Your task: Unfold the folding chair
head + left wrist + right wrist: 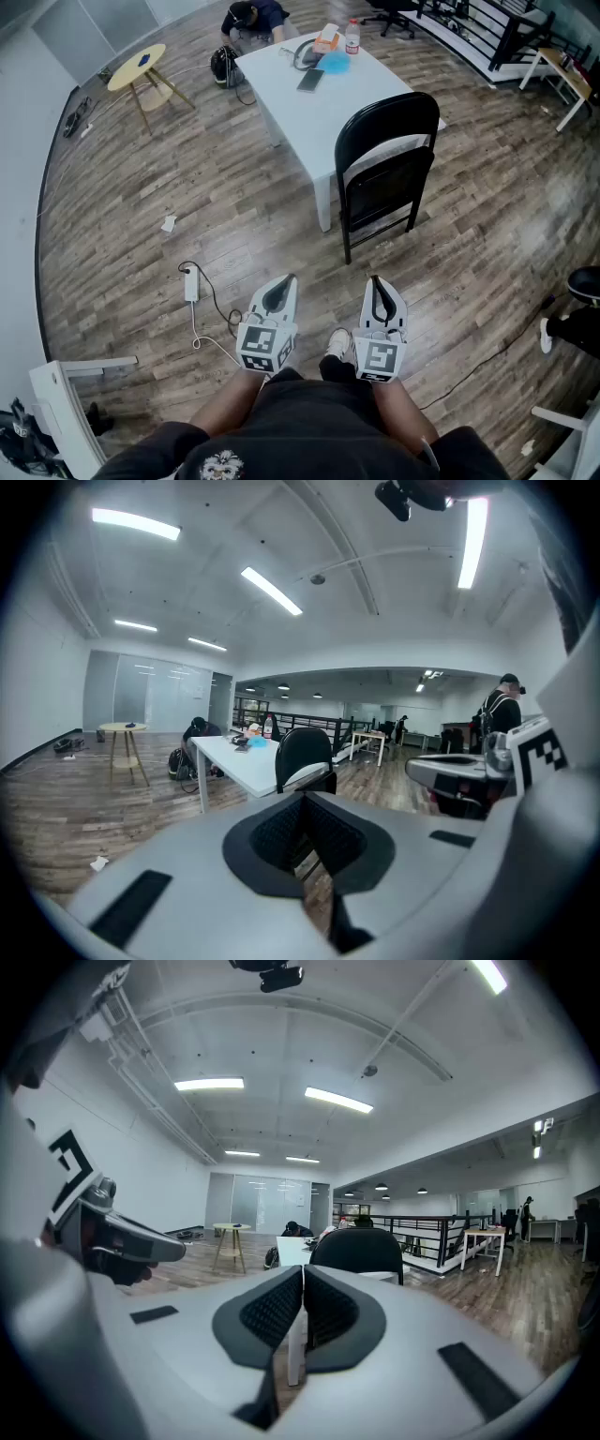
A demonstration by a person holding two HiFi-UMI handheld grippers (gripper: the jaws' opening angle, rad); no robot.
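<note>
A black folding chair (386,171) stands folded flat against the near end of the white table (309,103), its rounded back uppermost. It also shows ahead as the chair (303,754) in the left gripper view and the chair (357,1248) in the right gripper view. My left gripper (281,289) and right gripper (377,286) hang side by side in front of me, a good step short of the chair. Both are shut with nothing between the pads, and neither touches the chair.
The table carries a bottle (352,37), a box and a phone. A white power adapter with cable (191,283) lies on the wood floor at my left. A small round yellow table (138,67) stands far left. A person (255,19) crouches beyond the table. A black railing (487,28) runs at the far right.
</note>
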